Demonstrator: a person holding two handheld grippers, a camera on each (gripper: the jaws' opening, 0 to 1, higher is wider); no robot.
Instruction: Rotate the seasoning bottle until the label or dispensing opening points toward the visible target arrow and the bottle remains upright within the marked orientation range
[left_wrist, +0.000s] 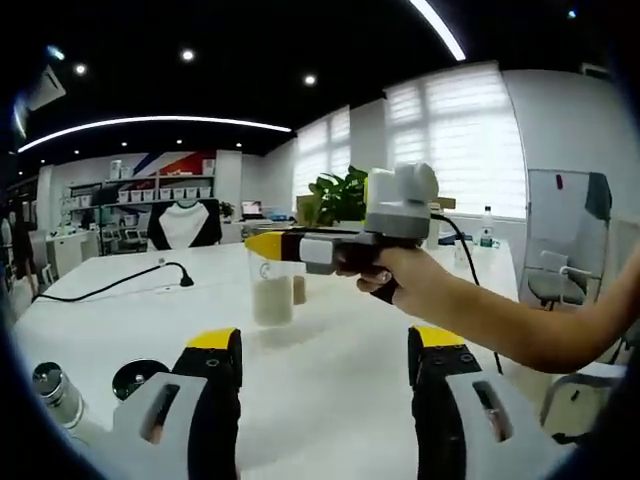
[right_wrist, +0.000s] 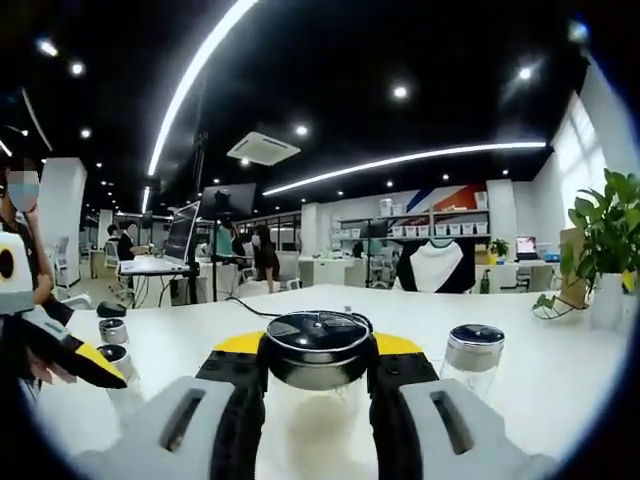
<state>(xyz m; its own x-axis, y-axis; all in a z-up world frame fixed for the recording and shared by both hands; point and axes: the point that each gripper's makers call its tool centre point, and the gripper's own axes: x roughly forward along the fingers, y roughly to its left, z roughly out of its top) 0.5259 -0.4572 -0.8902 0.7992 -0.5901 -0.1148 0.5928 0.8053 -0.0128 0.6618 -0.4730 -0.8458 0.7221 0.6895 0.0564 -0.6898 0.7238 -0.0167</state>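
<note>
The seasoning bottle (right_wrist: 318, 385), a clear jar with a black lid, is seen upright on the white bench (right_wrist: 560, 370) in the right gripper view, held between the two jaws of the right tool (right_wrist: 318, 400), which are clamped against its sides just below the lid. In the left gripper view the same bottle (left_wrist: 271, 290) is seen standing well out on the bench (left_wrist: 330, 380), pale contents visible inside, with the yellow-tipped right tool (left_wrist: 268, 246) reaching it from the right in a person's hand (left_wrist: 400, 272). The left tool (left_wrist: 325, 375) is seen at the bottom of that view with its jaws set apart and nothing between them, well short of the bottle. A second jar (right_wrist: 473, 358) with a dark lid stands just right of the held bottle in the right gripper view, and two more lidded jars (right_wrist: 113, 333) stand at the left, near the left tool's yellow tip (right_wrist: 100, 360). A potted plant (right_wrist: 605, 250) stands at the bench's far right edge. A black cable (left_wrist: 110, 287) lies across the bench in the left gripper view.
</note>
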